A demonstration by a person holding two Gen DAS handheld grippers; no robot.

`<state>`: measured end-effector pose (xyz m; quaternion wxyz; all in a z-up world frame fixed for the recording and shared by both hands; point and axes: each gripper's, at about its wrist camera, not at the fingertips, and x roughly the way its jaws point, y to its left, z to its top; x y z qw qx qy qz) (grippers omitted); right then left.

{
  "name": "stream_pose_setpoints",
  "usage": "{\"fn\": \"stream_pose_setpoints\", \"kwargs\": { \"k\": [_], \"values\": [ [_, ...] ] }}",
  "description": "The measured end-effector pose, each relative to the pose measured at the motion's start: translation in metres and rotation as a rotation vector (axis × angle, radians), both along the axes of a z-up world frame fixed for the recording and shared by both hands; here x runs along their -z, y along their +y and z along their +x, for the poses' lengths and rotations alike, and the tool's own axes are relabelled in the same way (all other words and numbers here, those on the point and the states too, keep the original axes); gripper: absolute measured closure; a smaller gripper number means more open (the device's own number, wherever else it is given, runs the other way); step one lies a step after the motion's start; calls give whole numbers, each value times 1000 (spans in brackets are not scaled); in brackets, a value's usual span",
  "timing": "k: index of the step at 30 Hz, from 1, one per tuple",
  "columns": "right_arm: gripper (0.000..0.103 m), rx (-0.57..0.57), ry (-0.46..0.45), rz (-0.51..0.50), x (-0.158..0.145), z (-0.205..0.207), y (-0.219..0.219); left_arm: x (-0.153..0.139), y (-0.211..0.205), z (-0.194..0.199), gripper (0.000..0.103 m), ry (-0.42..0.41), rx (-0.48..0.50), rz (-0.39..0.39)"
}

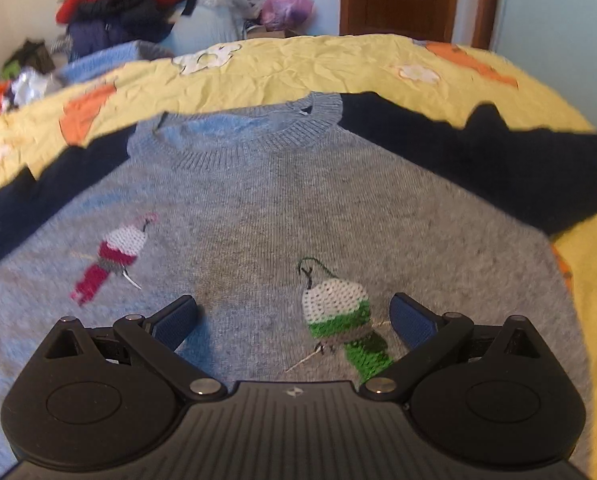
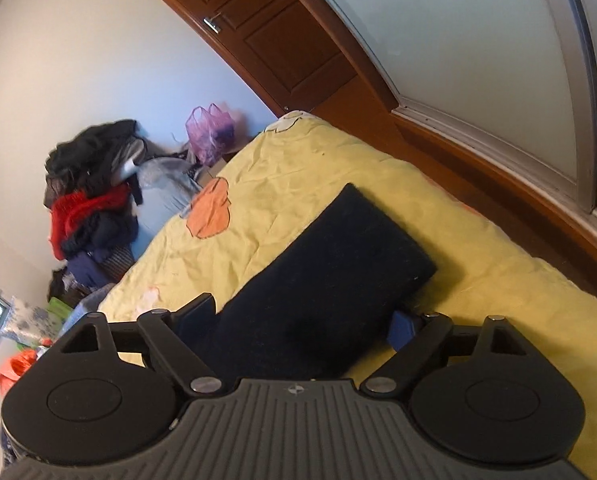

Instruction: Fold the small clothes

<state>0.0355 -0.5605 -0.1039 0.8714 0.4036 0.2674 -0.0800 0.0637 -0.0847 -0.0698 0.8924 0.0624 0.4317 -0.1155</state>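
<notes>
Grey knit sweater point(image 1: 282, 208), ribbed collar, navy sleeves, flat on crinkled yellow quilt point(image 1: 338, 68). Left gripper point(image 1: 294, 320) above chest, jaws spread, empty. Right gripper point(image 2: 298, 320) jaws spread astride navy sleeve point(image 2: 330, 268).

no readable text, labels, brands or numbers appear in either view.

Bed with yellow quilt point(image 1: 338, 64), orange and white appliqué patches. Grey knit sweater point(image 1: 258, 208) lies flat on it directly ahead of left gripper point(image 1: 294, 320), neck away; its navy sleeve point(image 2: 330, 272) runs forward between right gripper point(image 2: 298, 324) fingers.
</notes>
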Motion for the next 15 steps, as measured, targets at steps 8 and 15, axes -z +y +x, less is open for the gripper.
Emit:
{"fn": "stream_pose_setpoints", "kwargs": {
  "k": [8,15],
  "values": [
    [0,62,51,-172,-12,19,43,2,5,-5,0,3,17,-20],
    [88,167,167,-231,-12,19,45,7,11,-12,0,-49,73,-38]
  ]
}}
